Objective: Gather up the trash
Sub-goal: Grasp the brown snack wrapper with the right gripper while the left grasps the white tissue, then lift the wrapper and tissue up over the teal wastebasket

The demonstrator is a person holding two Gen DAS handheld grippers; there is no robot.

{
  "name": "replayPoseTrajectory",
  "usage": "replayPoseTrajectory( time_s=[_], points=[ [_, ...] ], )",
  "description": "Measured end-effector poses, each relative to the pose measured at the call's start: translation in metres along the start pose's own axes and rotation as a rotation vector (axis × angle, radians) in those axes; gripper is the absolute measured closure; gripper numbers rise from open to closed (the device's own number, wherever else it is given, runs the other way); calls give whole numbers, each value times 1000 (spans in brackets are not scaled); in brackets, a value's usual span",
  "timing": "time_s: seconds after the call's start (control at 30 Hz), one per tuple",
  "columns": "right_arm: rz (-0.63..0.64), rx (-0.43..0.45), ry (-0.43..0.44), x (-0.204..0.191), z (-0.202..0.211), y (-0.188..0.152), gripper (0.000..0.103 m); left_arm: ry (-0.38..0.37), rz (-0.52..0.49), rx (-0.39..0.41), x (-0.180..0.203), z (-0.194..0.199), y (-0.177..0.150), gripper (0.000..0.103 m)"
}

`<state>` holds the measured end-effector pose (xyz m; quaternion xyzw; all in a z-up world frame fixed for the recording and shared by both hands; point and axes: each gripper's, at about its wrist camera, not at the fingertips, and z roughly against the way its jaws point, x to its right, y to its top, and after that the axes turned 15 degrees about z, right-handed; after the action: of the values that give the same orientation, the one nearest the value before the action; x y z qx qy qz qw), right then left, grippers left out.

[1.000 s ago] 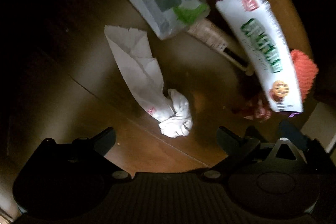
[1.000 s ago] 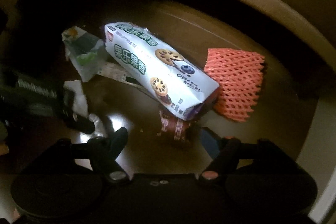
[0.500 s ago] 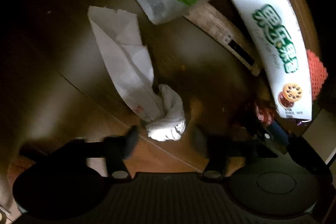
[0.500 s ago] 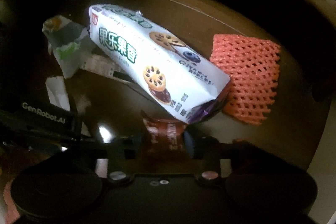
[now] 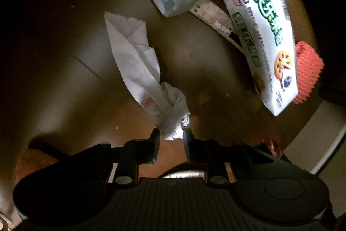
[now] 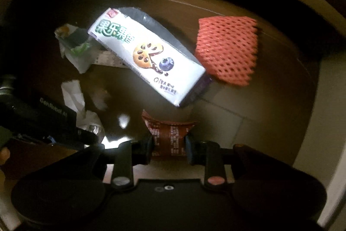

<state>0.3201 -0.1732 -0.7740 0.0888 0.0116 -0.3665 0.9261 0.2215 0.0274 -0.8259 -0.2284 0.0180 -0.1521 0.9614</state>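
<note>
"GenRobot.AI" on black gripper body (image 6: 54, 114)

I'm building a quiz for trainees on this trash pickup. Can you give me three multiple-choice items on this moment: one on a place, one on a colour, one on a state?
1. Where does the foam fruit net lie?
A. beside the biscuit pack
B. on the twisted tissue
C. between the right tongs

2. What colour is the foam fruit net?
A. blue
B. orange-red
C. white

3. What do the left tongs have between their fingers?
A. nothing
B. the biscuit pack
C. the knotted end of the twisted tissue

Answers:
1 A: the foam fruit net sits next to the biscuit pack, at its far side.
2 B: its mesh shows orange-red in both views.
3 C: the left tongs are closing, pads against the knot of the twisted tissue.
</note>
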Motion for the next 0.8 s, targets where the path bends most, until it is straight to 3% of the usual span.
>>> replayPoseTrajectory(
  time_s=[0.17, 0.37, 0.6, 0.8],
  points=[
    [-76, 29, 11, -8, 41, -12, 75, -9, -57, 18, -7, 38, -20, 81],
    [-139, 71, 18, -31, 111, -16, 75, -57, -104, 27, -23, 112, -50, 83],
    [-156, 143, 32, -62, 221, -9, 75, -146, -180, 77, -39, 233, -85, 83],
    [-156, 231, 6, -84, 330, 9, 75, -204, -316, 188, -34, 357, -126, 83]
  ],
)
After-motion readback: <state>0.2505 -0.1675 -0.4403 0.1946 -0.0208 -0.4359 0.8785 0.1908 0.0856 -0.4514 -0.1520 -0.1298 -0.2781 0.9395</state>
